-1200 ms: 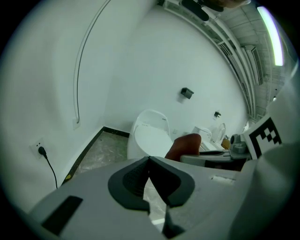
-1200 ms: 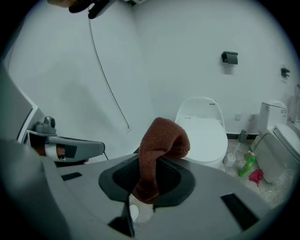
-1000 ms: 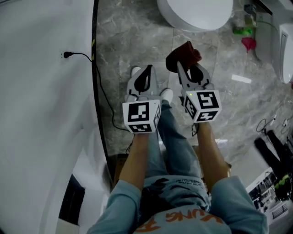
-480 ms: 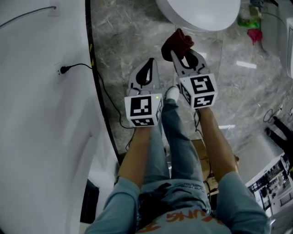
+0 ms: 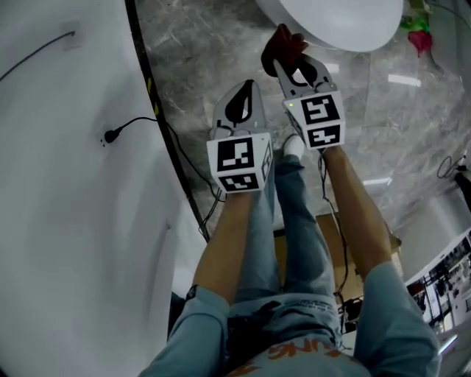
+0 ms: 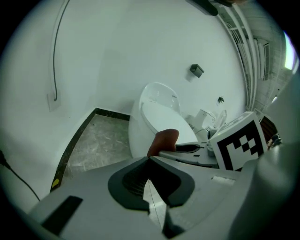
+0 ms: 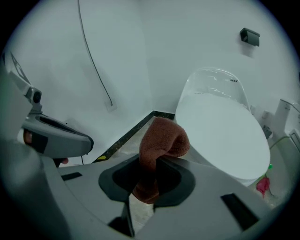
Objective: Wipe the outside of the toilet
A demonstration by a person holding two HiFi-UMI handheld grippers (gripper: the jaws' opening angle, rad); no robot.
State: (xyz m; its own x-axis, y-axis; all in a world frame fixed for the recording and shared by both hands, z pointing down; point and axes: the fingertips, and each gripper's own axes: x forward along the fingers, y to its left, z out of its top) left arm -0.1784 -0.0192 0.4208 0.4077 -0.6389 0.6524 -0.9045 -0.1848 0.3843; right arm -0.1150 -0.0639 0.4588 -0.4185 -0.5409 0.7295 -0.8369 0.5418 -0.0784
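The right gripper [image 5: 288,65] is clamped on a red-brown cloth [image 5: 282,43], apparently touching the toilet [image 5: 331,22]. The left gripper [image 5: 247,85] has its jaws together, empty.

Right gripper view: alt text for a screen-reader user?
The right gripper is shut on a reddish-brown cloth, just in front of a white toilet with its lid down. The left gripper shows at the left edge.
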